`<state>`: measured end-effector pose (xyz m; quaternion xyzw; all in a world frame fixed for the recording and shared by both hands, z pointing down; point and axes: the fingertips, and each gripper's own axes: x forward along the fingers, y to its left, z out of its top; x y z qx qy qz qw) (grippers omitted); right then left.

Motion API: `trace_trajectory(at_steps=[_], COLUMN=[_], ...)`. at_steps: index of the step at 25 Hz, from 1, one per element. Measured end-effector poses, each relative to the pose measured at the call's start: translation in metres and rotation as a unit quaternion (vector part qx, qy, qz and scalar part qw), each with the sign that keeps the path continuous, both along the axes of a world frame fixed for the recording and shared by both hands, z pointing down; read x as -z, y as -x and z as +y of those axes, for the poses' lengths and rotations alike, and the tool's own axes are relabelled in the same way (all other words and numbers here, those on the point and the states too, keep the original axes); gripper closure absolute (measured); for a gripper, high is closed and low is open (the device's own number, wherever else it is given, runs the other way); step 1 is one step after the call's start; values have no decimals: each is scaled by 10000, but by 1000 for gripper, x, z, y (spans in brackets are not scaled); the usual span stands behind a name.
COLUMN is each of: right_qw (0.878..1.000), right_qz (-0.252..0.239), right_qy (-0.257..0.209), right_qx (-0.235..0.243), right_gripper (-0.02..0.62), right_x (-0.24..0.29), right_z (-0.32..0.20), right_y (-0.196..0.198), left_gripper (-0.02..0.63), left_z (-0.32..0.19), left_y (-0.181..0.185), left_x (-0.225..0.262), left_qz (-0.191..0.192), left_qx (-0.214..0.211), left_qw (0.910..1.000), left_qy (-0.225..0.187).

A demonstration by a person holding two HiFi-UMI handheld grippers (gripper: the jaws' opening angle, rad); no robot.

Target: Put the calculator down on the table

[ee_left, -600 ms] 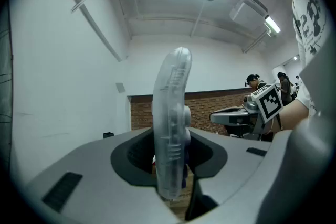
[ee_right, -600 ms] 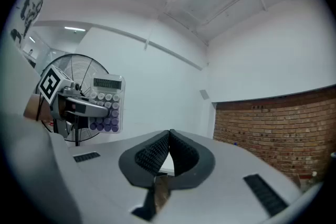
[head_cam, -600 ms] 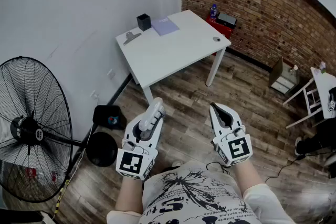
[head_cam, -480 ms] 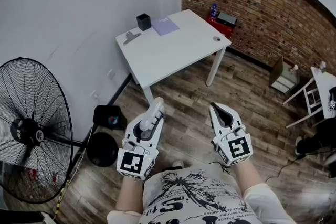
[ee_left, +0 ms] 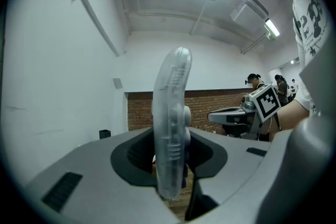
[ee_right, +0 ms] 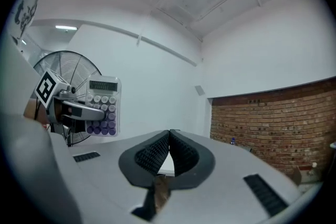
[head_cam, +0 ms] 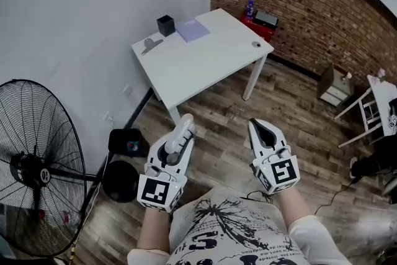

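My left gripper is shut on a clear calculator, held on edge over the wooden floor, well short of the white table. In the left gripper view the calculator stands edge-on between the jaws. In the right gripper view the calculator shows its display and purple keys, with the left gripper around it. My right gripper hangs beside it, shut and empty; in its own view the right gripper has its pads touching.
On the table stand a black pen pot, a lilac notebook, a grey clip and a small round object. A big floor fan is at the left. A red box sits by the brick wall.
The head view has shifted a little, so the table sits slightly higher and the fan lower. Both grippers keep the same pose, the calculator still held.
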<state>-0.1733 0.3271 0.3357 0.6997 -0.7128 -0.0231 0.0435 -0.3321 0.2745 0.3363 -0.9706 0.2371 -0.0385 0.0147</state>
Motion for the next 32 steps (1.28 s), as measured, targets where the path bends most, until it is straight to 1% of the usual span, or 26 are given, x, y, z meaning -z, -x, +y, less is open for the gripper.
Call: trace_trajectory(at_steps=[3, 7, 12, 16, 20, 22, 24, 28, 32], right_qw=[9999, 9997, 9992, 9984, 9947, 9911, 9873, 9814, 9725], right_qz=[-9, 21, 57, 83, 84, 69, 116, 277, 389], right_qy=[102, 252, 329, 307, 582, 731, 778, 787, 816], right_qx=[-42, -1, 197, 471, 849, 1111, 1383, 1730, 2144], right_gripper=[581, 581, 581, 581, 580, 580, 580, 580, 581], right_x=[-14, -29, -37, -44, -52, -56, -58, -58, -64], right_z=[-16, -41, -88, -136, -199, -232, -260, -315, -358], right_y=[-5, -19, -54, -103, -162, -190, -217, -273, -308], left_gripper=[465, 465, 465, 465, 465, 465, 465, 465, 465], left_z=[-17, -40, -83, -122, -171, -193, -215, -262, -295], left_y=[-4, -18, -52, -97, -154, -183, -213, -272, -311], left_x=[-12, -28, -32, -38, -43, -46, -47, -53, -64], left_qz=[-61, -142, -276, -316, -341, -378, -387, -236, -260], left_qx=[-59, -64, 110, 390, 756, 988, 1215, 1593, 1966], left_qw=[9999, 9997, 9995, 9987, 9963, 9940, 9913, 9860, 9785], left_qy=[75, 213, 112, 84, 207, 285, 325, 441, 560])
